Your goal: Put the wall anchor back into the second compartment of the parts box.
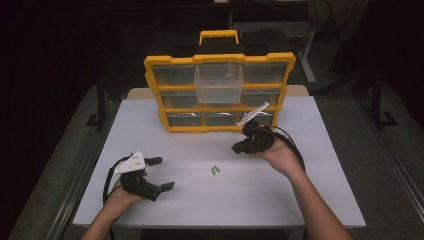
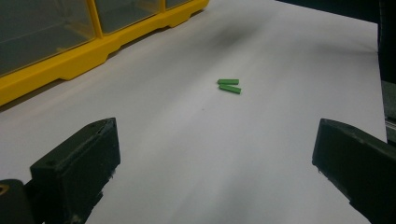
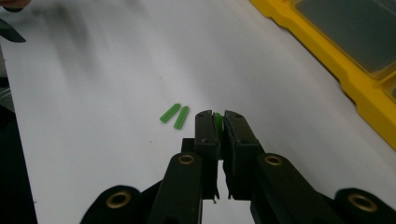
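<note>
Two small green sticks (image 1: 215,170) lie side by side on the white table (image 1: 310,200); they show as the green sticks (image 2: 229,86) and the green sticks (image 3: 175,115) in the gripper views. My right gripper (image 3: 218,120) is shut on a third green piece (image 3: 217,122), pinched between its pads above the table. In the high view the right gripper (image 1: 238,147) hangs in front of the yellow drawer cabinet (image 1: 170,62). My left gripper (image 1: 162,173) rests open at the front left, jaws wide apart, pointing toward the sticks.
The yellow cabinet has clear drawers; one clear drawer (image 1: 218,82) in the middle column is pulled out. A black and yellow toolbox (image 1: 218,39) stands behind it. The table's right edge (image 1: 345,165) drops to dark floor.
</note>
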